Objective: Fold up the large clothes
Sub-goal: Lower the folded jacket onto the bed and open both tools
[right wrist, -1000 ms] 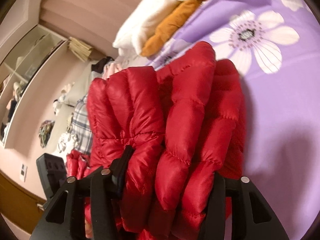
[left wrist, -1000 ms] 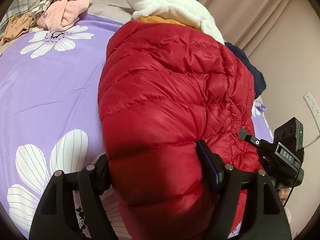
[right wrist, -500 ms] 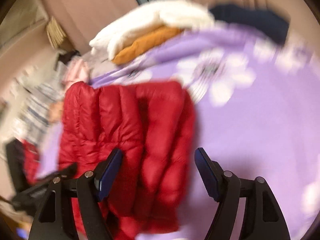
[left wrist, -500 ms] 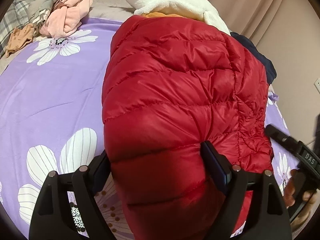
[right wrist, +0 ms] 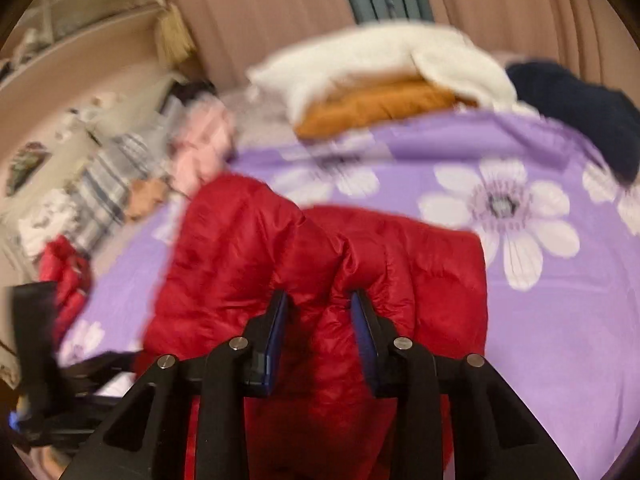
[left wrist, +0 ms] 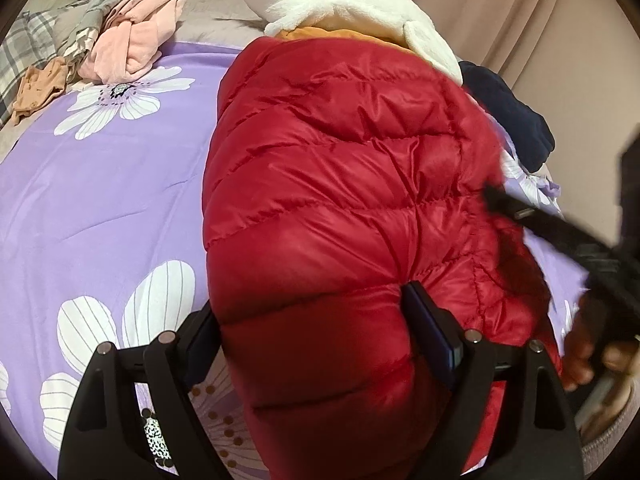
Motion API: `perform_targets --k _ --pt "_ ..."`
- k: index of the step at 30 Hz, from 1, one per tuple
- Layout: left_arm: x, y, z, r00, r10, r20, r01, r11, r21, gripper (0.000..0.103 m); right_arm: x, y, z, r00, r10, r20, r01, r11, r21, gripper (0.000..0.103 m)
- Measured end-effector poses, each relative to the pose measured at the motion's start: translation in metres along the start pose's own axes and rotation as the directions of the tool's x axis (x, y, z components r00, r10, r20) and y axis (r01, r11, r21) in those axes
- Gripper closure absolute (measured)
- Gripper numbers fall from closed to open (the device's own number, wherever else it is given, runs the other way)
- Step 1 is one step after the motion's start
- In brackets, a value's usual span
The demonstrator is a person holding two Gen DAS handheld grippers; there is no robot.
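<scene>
A red quilted puffer jacket lies bunched on the purple flowered bedspread. My left gripper holds its near end, a thick fold wedged between wide-set jaws whose pads dent the padding. In the right wrist view the jacket spreads ahead, blurred by motion. My right gripper is closing, its blue pads pinching a narrow ridge of red fabric. The right gripper also shows as a dark blur at the jacket's right side, with a hand below it.
A white fleece over an orange garment lies at the far edge, with a navy garment to the right. Pink clothes and plaid fabric are piled far left. Curtains hang behind the bed.
My right gripper released its wide hold on the jacket's folds, drew back and rolled level, and now pinches a narrower ridge. The left gripper keeps its hold in the same place.
</scene>
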State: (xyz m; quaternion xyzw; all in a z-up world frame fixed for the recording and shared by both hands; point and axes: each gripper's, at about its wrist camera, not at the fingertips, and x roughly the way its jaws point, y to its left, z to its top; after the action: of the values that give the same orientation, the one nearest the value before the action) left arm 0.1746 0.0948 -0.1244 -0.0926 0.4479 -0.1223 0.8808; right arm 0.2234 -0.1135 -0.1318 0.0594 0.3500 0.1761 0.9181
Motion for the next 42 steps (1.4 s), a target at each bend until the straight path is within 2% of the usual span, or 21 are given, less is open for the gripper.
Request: perform_targets --k 1,4,10,19,27,32,35,39,42 --pt "0.001 -0.002 0.0 1.0 0.004 -0.001 -0.004 1.0 0.009 0.017 0.011 -0.001 -0.003 0.999 -0.025 -0.036 0.024 1.0 -0.01 0.071" --pt "0.005 -0.008 0.0 1.0 0.027 -0.001 -0.027 0.999 0.038 0.017 0.027 -0.003 -0.012 0.995 -0.069 -0.071 0.066 0.997 -0.043 0.072" --pt "0.004 -0.006 0.001 0.999 0.034 -0.015 -0.033 0.999 0.027 0.017 0.028 -0.006 -0.015 0.995 -0.055 -0.081 0.054 0.998 -0.025 0.072" --pt "-0.02 -0.016 -0.01 0.998 0.067 0.01 -0.067 0.996 0.054 0.021 -0.011 -0.009 -0.016 1.0 -0.004 -0.012 0.005 0.998 0.057 0.072" --pt "-0.036 -0.021 -0.021 0.998 0.06 0.025 -0.061 0.997 0.042 0.034 -0.059 0.012 -0.023 0.998 0.041 0.054 -0.04 0.999 -0.014 0.072" --pt "-0.039 -0.024 -0.027 0.998 0.063 0.026 -0.064 0.997 0.05 0.037 -0.066 0.031 -0.042 0.998 0.063 0.022 -0.061 0.994 -0.096 0.072" --pt "-0.036 -0.024 -0.031 0.998 0.064 0.02 -0.065 0.997 0.05 0.037 -0.057 0.034 -0.051 1.0 0.022 -0.006 -0.023 0.991 -0.134 0.072" --pt "-0.032 -0.024 -0.032 0.998 0.063 0.015 -0.064 0.996 0.056 0.037 -0.037 0.023 -0.057 0.998 -0.006 -0.062 0.0 0.995 -0.101 0.072" --pt "-0.028 -0.025 -0.034 0.997 0.07 0.013 -0.07 0.995 0.07 0.037 -0.03 0.017 -0.06 0.997 0.006 -0.077 -0.011 0.998 -0.069 0.072"
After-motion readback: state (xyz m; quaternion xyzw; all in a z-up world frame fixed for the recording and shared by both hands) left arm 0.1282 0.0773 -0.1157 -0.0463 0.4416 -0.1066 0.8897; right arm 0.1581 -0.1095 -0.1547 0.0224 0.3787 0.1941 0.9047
